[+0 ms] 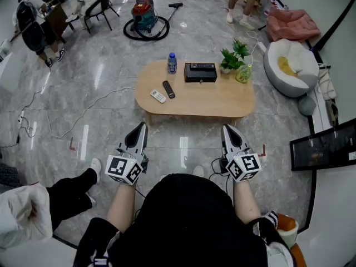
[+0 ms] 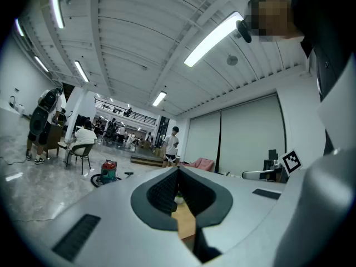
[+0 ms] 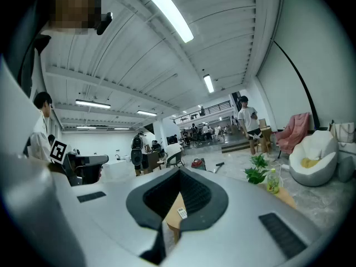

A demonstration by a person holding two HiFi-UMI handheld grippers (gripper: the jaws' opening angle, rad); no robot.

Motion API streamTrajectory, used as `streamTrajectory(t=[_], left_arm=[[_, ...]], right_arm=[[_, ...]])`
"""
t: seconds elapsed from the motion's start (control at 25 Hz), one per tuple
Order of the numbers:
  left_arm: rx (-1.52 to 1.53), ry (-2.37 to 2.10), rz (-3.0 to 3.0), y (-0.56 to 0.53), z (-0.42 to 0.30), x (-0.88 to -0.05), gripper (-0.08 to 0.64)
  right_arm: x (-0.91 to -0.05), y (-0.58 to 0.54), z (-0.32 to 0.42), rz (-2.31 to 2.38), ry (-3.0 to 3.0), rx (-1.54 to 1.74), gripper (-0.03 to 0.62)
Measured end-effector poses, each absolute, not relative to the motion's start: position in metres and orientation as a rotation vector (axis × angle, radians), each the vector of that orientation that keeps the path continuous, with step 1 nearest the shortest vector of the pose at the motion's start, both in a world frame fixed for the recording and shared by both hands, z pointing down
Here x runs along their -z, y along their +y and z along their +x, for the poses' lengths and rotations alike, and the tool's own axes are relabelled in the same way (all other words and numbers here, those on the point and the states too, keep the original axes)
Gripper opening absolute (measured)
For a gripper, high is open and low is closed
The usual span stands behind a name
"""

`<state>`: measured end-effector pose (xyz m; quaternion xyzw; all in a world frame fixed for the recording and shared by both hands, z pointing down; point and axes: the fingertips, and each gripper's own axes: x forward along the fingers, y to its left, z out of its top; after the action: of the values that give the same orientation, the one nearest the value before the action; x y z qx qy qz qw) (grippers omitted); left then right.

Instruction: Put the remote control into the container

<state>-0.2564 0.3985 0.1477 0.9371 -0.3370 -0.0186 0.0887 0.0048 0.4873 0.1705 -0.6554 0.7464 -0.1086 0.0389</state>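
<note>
Tools first, from the head view: holding left tool [image 1: 142, 128] and right tool [image 1: 227, 128] closed, empty and level, well short of the worktop's [image 1: 222, 104] near edge. Two candidates toward the left end: white remote [image 1: 158, 96] by the near edge, black remote [image 1: 168, 89] just beside it, not touching. Container [image 1: 201, 73] at the far edge, about mid-length, flanked by bottle [image 1: 172, 63] on its left and plant [image 1: 233, 54] on its right. Cannot tell whether open on top; something dark and long lying on or in it. Likely slips from here:
- Taking the wrong remote, with only one named.
- Shoving the white one off the near edge by coming in low.
- Clipping the bottle on the carry to the container.

Left gripper view: left tool [image 2: 179, 168] shut tight, nothing between, only a sliver of worktop [image 2: 185, 223] seen through the notch. No remote in sight here, so poor aim likely if led from this side.

Right gripper view: right tool [image 3: 181, 170] likewise closed on nothing. Sighting the white remote [image 3: 182, 212] through the notch, at the worktop's end. Needs opening before arrival; otherwise pushing instead of gripping. Thin, flat body, so apt to be pinched by one edge and tipped out mid-carry.
</note>
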Motion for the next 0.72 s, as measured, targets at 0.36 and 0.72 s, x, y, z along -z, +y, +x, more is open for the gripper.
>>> streamTrajectory(t=[0.36,0.72], left_arm=[[0.058,-1.005,2.781,0.402,-0.275,-0.145,0.006],[0.114,-0.957,2.770,0.404,-0.301,-0.149,0.006]], right_arm=[[-0.173,0.493,-0.011,-1.998,2.283,0.381,0.008],[-0.168,0.500,-0.039,-2.079,2.288,0.341,0.008]])
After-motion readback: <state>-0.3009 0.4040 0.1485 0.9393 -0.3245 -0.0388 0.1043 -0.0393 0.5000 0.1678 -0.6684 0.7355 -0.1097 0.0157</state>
